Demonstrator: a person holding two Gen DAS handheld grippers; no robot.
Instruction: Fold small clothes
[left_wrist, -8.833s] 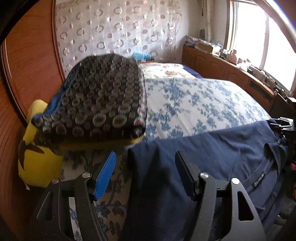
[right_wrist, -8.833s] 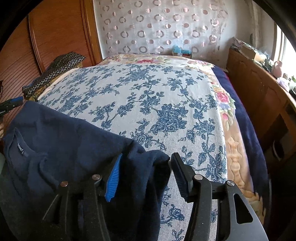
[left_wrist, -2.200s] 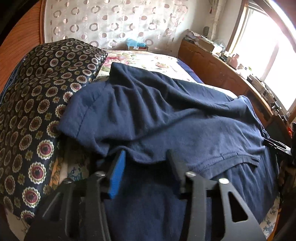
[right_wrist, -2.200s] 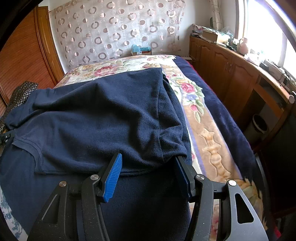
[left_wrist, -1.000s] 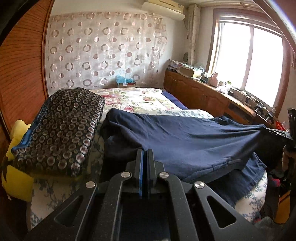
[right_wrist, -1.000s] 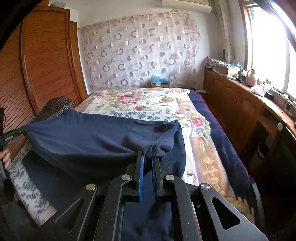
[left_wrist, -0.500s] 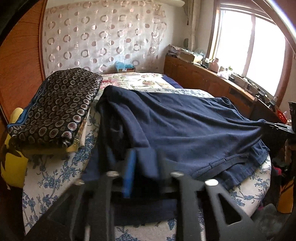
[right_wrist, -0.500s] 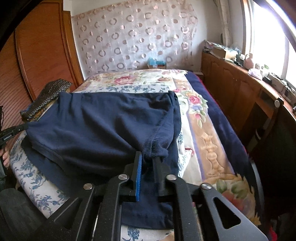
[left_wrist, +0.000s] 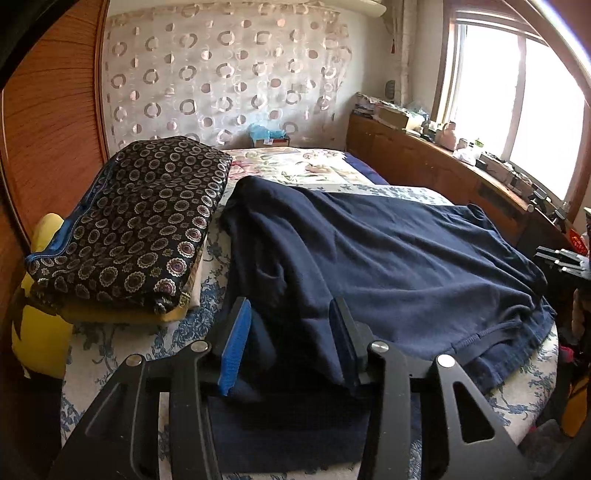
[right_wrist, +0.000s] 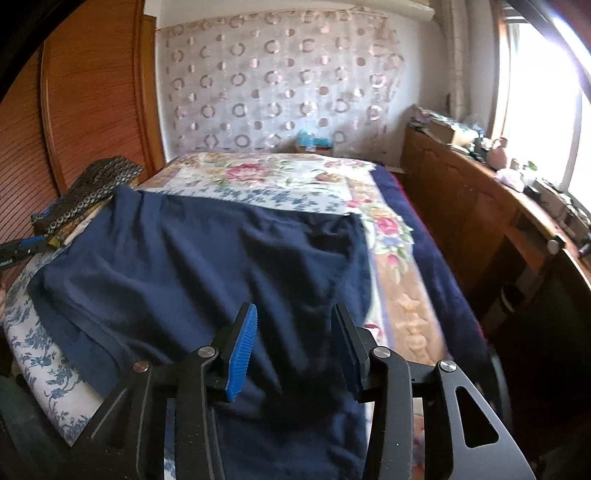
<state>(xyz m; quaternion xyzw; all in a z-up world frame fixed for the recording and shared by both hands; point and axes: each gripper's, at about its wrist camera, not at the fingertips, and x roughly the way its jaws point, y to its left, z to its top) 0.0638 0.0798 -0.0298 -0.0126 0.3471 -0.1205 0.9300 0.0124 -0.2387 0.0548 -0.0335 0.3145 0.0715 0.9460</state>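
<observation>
Left gripper (left_wrist: 291, 332) and right gripper (right_wrist: 293, 345): jaws parted, just opened, cloth lying loose between them, pads not pressing. Navy shirt (left_wrist: 388, 258) folded over, spread centre frame on flowered bed (left_wrist: 110, 354). Release step; next, likely regrasping a side edge for another fold.

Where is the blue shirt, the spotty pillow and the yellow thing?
blue shirt (left_wrist: 388, 251), left wrist view, middle of the top layer.
spotty pillow (left_wrist: 147, 214), left wrist view, its top face.
yellow thing (left_wrist: 40, 332), left wrist view, its front side.
</observation>
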